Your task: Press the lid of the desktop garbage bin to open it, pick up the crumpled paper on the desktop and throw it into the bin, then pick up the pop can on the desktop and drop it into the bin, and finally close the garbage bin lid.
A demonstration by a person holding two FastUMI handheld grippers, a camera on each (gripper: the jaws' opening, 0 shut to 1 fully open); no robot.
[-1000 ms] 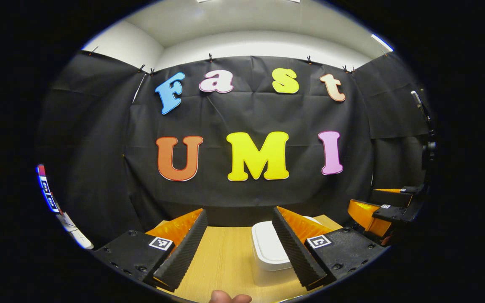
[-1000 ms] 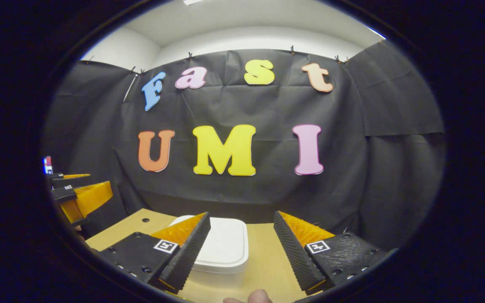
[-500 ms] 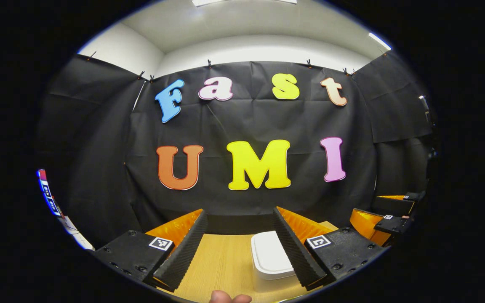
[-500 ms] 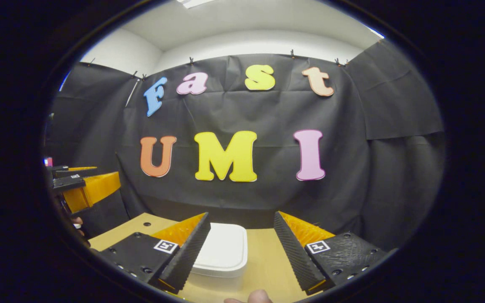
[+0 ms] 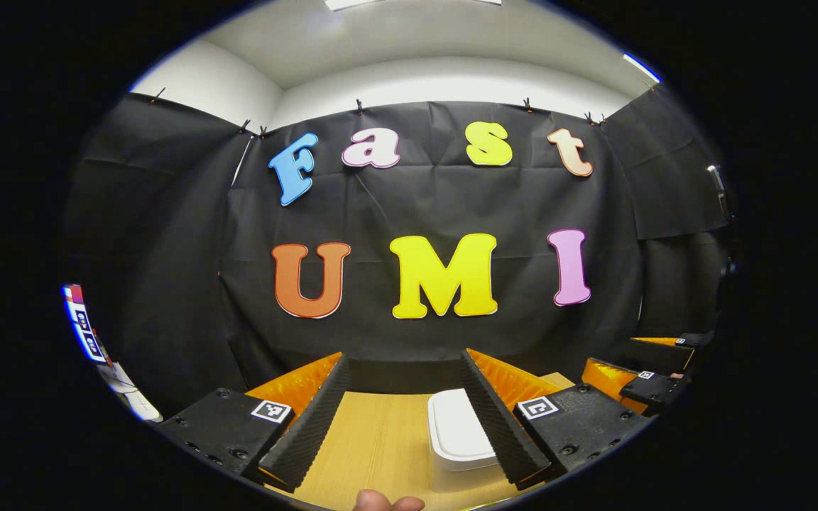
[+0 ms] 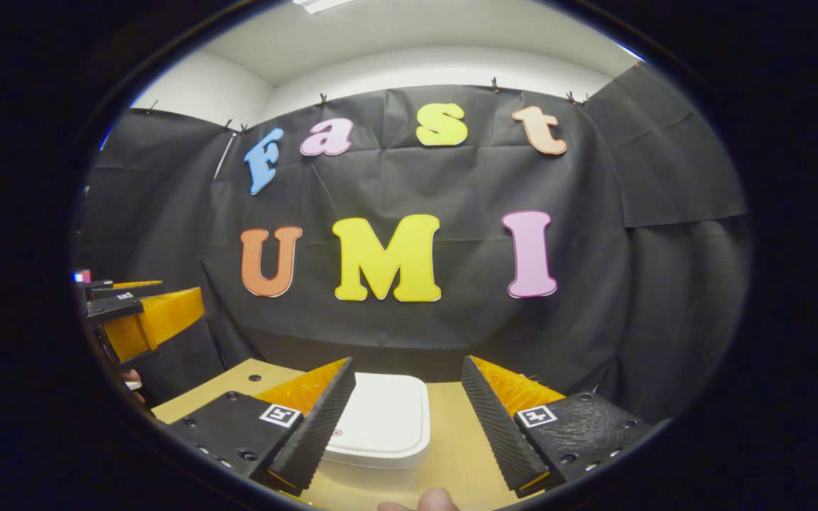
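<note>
Both jaws wide open, holding nothing. Garbage bin (image 6: 380, 429), lid shut, sits low centre in right gripper view, ahead between right gripper (image 6: 409, 419) fingers; in left gripper view it's off toward left gripper (image 5: 405, 415) right finger. Right gripper looks better lined up for the press.

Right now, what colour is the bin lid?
White, plain with no pattern. The bin lid shows best in the right gripper view, sitting shut on the wooden table.
</note>
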